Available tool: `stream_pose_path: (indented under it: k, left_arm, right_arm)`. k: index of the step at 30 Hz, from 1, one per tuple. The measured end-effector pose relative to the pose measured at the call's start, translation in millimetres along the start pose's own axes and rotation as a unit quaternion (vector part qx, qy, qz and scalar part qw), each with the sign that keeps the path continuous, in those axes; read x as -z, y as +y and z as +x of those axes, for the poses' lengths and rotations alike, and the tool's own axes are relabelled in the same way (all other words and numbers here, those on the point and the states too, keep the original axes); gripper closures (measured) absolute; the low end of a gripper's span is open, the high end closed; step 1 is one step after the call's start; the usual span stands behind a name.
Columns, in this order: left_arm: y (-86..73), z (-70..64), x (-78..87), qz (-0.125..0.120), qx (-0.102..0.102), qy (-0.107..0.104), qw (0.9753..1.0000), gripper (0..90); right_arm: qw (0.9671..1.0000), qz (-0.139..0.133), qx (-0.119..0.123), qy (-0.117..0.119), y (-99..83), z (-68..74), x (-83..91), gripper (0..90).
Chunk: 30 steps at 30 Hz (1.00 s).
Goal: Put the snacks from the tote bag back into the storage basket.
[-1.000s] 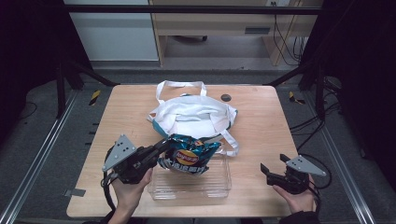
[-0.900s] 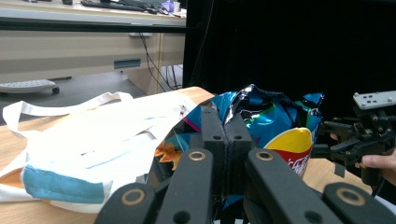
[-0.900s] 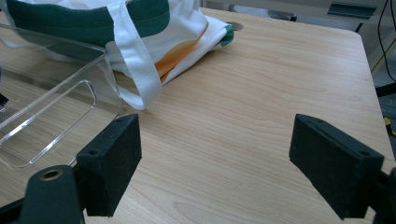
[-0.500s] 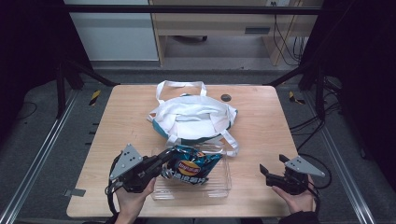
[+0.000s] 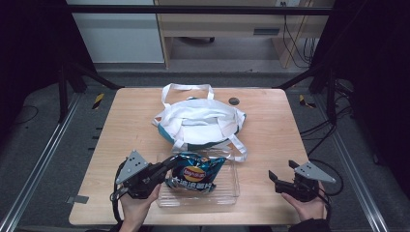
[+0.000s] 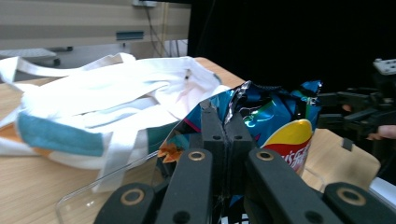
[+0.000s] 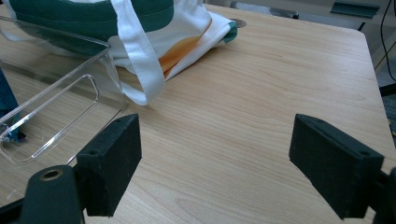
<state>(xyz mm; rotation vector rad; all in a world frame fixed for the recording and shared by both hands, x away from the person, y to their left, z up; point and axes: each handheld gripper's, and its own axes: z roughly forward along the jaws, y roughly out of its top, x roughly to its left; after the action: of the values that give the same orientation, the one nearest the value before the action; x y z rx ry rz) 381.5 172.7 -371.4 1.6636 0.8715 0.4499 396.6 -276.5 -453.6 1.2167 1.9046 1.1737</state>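
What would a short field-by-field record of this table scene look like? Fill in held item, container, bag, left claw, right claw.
held item: blue crisp packet, pinched at its edge
container: clear plastic tray, packet over it
bag: white and teal tote bag, lying beyond the tray
left claw: left claw, jaws shut on the packet
right claw: right claw, jaws apart, above bare table

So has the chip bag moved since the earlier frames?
Yes. The chip bag, held by the left gripper, has come toward the person, away from the tote bag, over the clear tray.
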Motion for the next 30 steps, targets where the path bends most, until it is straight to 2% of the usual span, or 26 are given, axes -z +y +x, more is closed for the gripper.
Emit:
stream_pose_path:
  k: [7, 19, 30]
  left_arm:
    - [-3.1, 8.6, -3.2, 0.008, 0.012, 0.025, 0.9996, 89.2]
    - [-2.8, 13.5, -8.0, 0.011, 0.013, 0.039, 0.9991, 88.9]
    - [1.6, 19.4, -19.6, 0.011, 0.012, 0.047, 0.9988, 87.9]
  right_arm:
    - [1.0, 0.002, 0.0, 0.001, -0.2, 0.0, -0.7, 17.2]
    - [1.0, 0.005, -0.001, 0.003, -0.3, 0.2, -1.9, 17.2]
    - [1.0, 0.007, 0.001, 0.001, -0.8, -0.7, -3.0, 17.2]
